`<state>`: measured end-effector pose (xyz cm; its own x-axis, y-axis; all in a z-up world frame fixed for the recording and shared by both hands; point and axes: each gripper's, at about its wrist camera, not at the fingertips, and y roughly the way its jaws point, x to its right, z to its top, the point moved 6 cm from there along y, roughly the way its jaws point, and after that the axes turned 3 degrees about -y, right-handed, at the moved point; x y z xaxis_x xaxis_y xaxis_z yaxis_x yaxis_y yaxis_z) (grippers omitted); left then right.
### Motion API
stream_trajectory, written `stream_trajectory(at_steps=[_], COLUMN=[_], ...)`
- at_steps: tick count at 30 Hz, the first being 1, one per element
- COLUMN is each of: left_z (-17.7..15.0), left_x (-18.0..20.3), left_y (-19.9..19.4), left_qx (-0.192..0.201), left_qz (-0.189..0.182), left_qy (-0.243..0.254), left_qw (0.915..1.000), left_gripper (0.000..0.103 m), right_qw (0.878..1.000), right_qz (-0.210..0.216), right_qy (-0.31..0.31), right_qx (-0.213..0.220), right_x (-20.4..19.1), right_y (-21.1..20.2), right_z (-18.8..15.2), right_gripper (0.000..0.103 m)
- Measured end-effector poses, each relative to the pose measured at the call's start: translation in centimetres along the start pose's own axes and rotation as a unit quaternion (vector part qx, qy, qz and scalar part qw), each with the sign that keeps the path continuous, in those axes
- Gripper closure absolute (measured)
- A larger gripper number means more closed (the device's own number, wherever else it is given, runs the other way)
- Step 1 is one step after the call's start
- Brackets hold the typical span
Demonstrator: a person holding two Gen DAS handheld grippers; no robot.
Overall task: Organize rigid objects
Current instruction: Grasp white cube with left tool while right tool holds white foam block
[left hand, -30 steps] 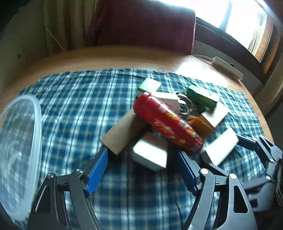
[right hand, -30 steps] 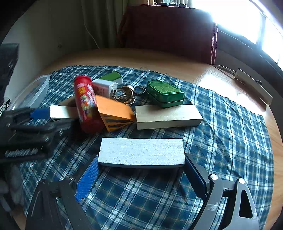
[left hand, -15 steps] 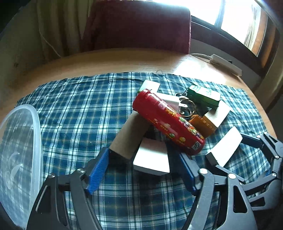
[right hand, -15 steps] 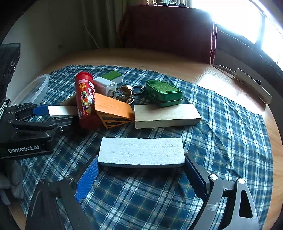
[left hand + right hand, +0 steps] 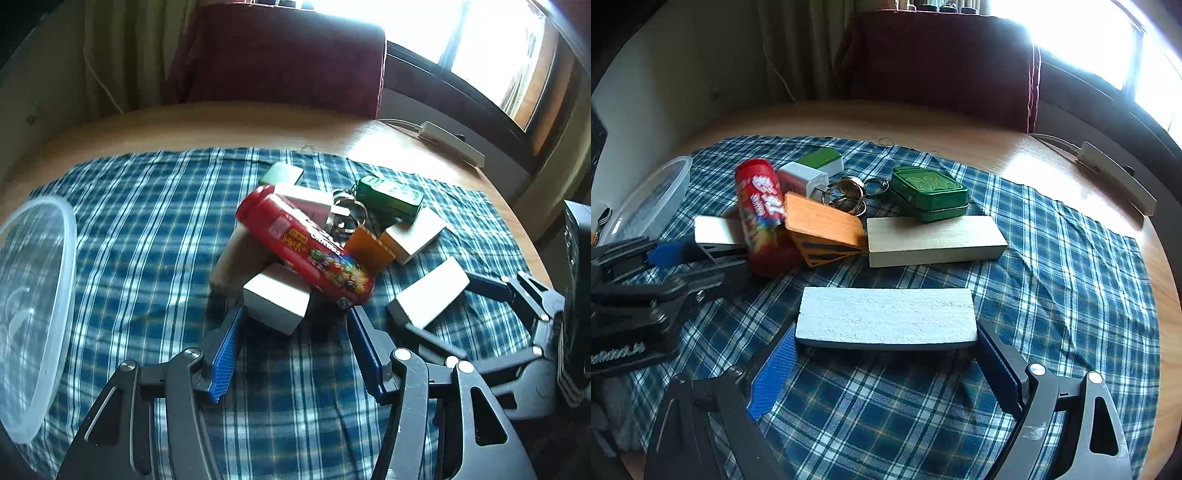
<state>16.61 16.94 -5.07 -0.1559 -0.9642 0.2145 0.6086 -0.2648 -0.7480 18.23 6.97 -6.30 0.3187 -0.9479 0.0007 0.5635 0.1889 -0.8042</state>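
Two grippers are down among the clutter, and nothing looks sorted yet. Left gripper [image 5: 293, 315] is spread around the end of a white block [image 5: 275, 304], with the red tube [image 5: 306, 254] leaning across the pile above it. Right gripper [image 5: 886, 341] straddles the painted white plank [image 5: 886, 315], fingers at each end, though whether they're gripping is hard to say. Clear tub [image 5: 33, 310] at the left appears empty; tin [image 5: 929, 192], keys [image 5: 851, 194] and wooden pieces all wait on the checked cloth [image 5: 1052, 295].
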Motion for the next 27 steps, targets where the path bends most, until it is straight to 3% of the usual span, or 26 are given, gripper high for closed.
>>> stream_trajectory(at_steps=[16, 18, 20, 27], left_z=[2.0, 1.8, 1.7, 0.3], left_x=[-0.5, -0.6, -0.4, 0.7], left_y=[1.8, 1.8, 1.7, 1.0], left_qx=[0.000, 0.002, 0.003, -0.002], left_qz=[0.009, 0.013, 0.015, -0.002], left_qy=[0.015, 0.029, 0.043, 0.050], left_qw=[0.9998, 0.9995, 0.9990, 0.9988], left_gripper=[0.045, 0.048, 0.057, 0.060], right_qw=[1.000, 1.000, 1.000, 1.000], right_qz=[-0.001, -0.001, -0.001, -0.001], right_qy=[0.003, 0.003, 0.003, 0.002], right_qx=[-0.002, -0.002, -0.002, -0.002], right_x=[0.4, 0.4, 0.4, 0.4], right_y=[-0.7, -0.7, -0.7, -0.7], right_z=[-0.6, -0.6, -0.6, -0.6], right_gripper=[0.010, 0.010, 0.010, 0.010])
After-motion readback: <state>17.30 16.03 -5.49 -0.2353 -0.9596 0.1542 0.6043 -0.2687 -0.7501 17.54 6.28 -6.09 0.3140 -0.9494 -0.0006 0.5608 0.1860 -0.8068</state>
